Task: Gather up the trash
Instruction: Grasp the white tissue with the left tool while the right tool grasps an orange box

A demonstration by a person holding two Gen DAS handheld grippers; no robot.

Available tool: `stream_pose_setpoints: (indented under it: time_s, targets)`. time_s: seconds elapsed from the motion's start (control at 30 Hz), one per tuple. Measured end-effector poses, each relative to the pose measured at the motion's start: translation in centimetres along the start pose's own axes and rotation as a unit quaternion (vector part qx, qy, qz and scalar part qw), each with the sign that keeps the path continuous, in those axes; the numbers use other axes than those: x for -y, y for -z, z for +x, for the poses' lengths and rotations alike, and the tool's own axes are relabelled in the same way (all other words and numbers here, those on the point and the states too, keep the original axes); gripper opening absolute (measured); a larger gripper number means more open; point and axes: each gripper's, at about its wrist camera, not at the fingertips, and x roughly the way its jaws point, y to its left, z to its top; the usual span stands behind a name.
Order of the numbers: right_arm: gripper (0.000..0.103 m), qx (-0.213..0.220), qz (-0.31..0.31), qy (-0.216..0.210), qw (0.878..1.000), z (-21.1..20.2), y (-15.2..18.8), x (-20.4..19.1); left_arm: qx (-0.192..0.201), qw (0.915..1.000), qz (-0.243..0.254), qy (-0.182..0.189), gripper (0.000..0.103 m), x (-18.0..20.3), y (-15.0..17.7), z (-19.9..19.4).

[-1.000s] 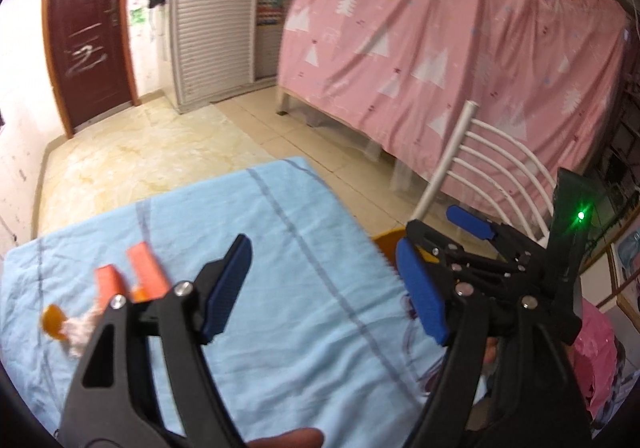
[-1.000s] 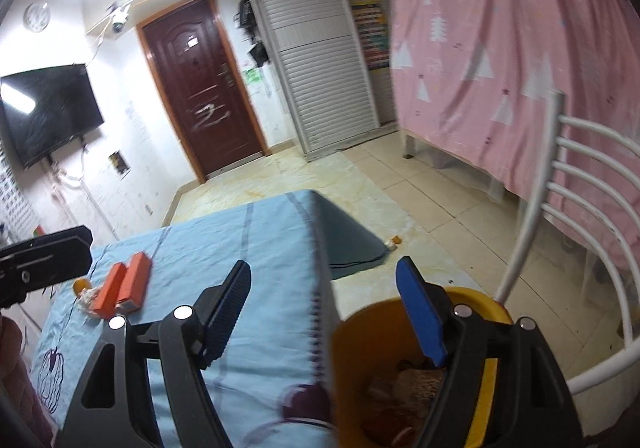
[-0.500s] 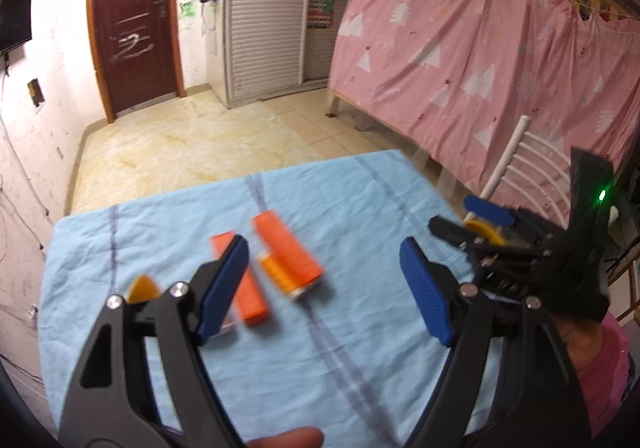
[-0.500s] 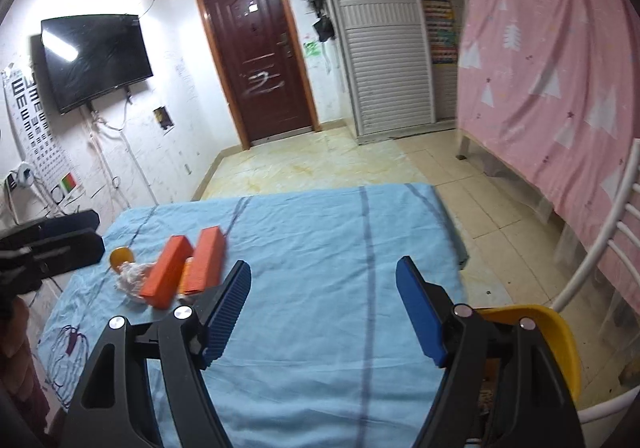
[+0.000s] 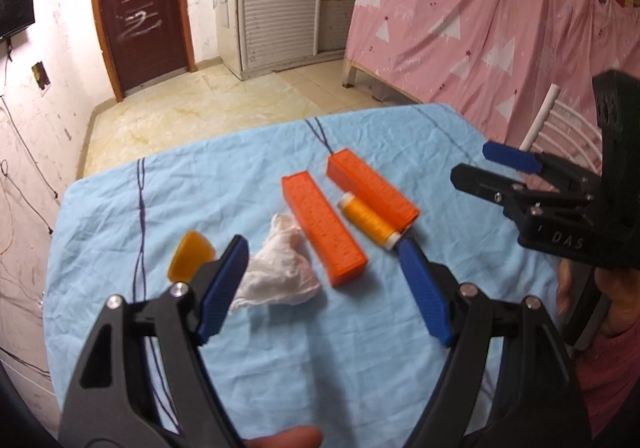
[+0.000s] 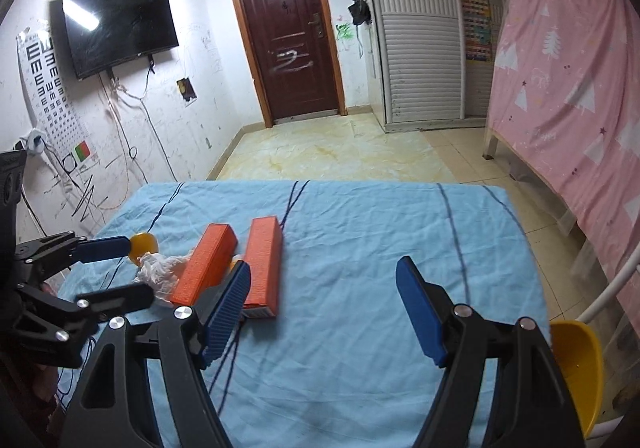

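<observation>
A crumpled white tissue (image 5: 280,272) lies on the blue tablecloth (image 5: 360,348), next to a yellow-orange scrap (image 5: 190,260). My left gripper (image 5: 326,286) is open and empty, hovering just short of the tissue. Both also show in the right wrist view, tissue (image 6: 160,268) and scrap (image 6: 144,244). My right gripper (image 6: 324,308) is open and empty over the cloth, right of the boxes. A yellow bin (image 6: 576,364) sits off the table's right edge.
Two orange boxes (image 5: 324,228) (image 5: 372,192) lie side by side with an orange thread spool (image 5: 368,222) between them. A white chair (image 5: 560,128) stands by the table's right side, and a pink curtain (image 6: 580,88) hangs behind it.
Both grippers have swung left from the bin side toward the table's middle. The tissue, scrap and boxes now sit in front of my left gripper. The bin has slid to the right edge.
</observation>
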Motion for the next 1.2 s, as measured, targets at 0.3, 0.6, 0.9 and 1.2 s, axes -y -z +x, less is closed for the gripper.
stream_pose_setpoints:
  time_s: [0.3,0.6,0.9,1.2]
  targets:
    - [0.069,-0.009,-0.017,-0.004,1.0,1.4,-0.6,-2.0,-0.023,0.9976,0.065,0.002,0.058,-1.3,1.6,2.0]
    - [0.064,-0.031,-0.051,0.026,0.998,3.9,-1.0,-4.0,-0.027,0.997,0.072,0.012,0.031,-2.6,1.7,3.6]
    - [0.042,-0.055,-0.073,0.02,0.996,6.0,-0.8,-5.3,-0.021,0.9969,0.074,0.016,0.029,-2.4,1.8,3.9]
    - [0.022,-0.089,-0.084,0.018,0.992,8.4,-0.7,-6.1,-0.021,0.9974,0.065,0.021,0.029,-2.6,2.1,3.8]
